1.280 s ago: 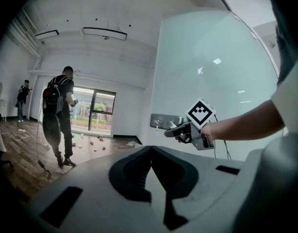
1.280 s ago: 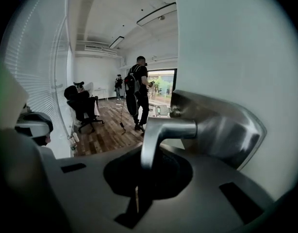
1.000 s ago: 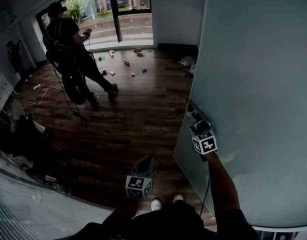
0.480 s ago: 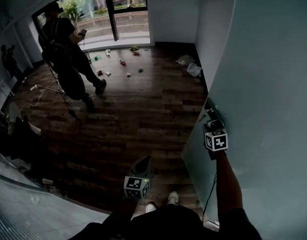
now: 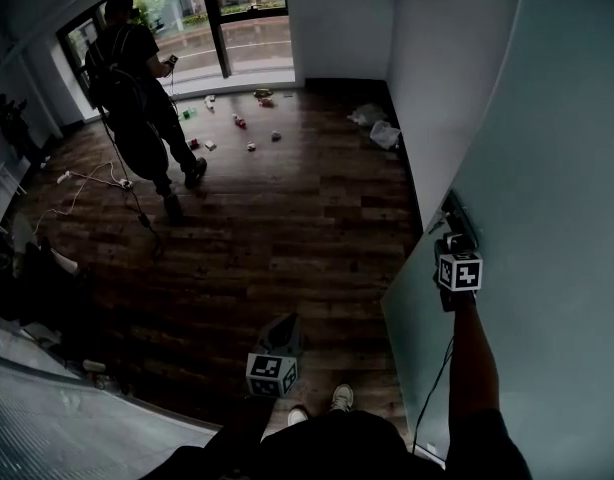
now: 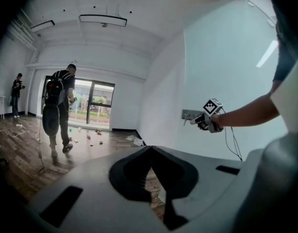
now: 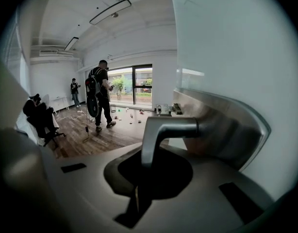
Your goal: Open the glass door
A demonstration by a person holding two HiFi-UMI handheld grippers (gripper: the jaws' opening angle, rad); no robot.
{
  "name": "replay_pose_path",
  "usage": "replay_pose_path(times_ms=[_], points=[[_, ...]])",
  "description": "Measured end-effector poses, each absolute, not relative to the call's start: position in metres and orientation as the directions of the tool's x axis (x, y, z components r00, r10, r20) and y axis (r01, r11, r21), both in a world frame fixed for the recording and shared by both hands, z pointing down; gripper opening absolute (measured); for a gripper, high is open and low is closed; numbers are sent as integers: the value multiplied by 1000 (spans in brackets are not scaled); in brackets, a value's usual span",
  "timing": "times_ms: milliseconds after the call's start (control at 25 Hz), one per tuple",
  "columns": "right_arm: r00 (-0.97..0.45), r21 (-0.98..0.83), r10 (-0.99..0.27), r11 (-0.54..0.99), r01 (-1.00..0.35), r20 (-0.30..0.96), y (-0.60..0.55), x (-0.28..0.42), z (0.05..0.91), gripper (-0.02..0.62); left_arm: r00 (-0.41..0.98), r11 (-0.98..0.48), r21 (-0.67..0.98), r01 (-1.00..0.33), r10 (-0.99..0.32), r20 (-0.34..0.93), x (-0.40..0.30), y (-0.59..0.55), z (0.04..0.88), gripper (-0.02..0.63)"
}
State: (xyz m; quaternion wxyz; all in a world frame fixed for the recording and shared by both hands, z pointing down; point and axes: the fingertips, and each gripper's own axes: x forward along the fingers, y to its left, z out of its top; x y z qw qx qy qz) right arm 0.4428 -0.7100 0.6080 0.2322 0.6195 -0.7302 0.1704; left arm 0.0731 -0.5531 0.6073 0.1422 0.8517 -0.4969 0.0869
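Observation:
The frosted glass door (image 5: 547, 168) fills the right side of the head view and stands swung open. Its metal lever handle (image 5: 455, 213) is at the door's near edge. My right gripper (image 5: 452, 238) is shut on that handle; in the right gripper view the lever's bent end (image 7: 163, 127) runs down between the jaws of the right gripper (image 7: 144, 164). My left gripper (image 5: 290, 320) hangs low at bottom centre, away from the door, shut with nothing in it (image 6: 151, 152). The left gripper view also shows the right gripper (image 6: 200, 122) at the handle plate (image 6: 189, 114).
A person with a backpack (image 5: 137, 88) stands on the dark wood floor near the windows. Small objects (image 5: 242, 118) and bags (image 5: 377, 128) lie scattered at the far end. Cables (image 5: 97, 183) trail at left. An office chair (image 7: 40, 118) stands left.
The door has swung further to the right with my right gripper on its handle, uncovering more floor and wall. The left gripper stays low at bottom centre. The person with the backpack has stepped.

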Motion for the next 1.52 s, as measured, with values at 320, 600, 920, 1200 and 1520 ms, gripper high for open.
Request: replay_pose_path(times_ms=[320,600,920,1200,1520], points=[[-98,25,-832,133,-991,546,-717,494,609,17,487,-460,161,-873,-829,275,82,-560,599,6],[-65,33,-763,112,-993,644,-716,521,615,17,482,-457,156,-876,-832,274,82,-560,593,6],[28,105,-770,50,-993,638,-686,534,584,164,490,-466,152,-872,-837,246,64,-536,584,6],[226,218,-914,-158,-963,338,-632,517,538,216,492,-470,146,-871,-838,238,44,-516,575,6],[-30,88,-970,53,-995,239,-533,329,532,213,533,-513,143,-846,-819,214,27,-472,570,6]])
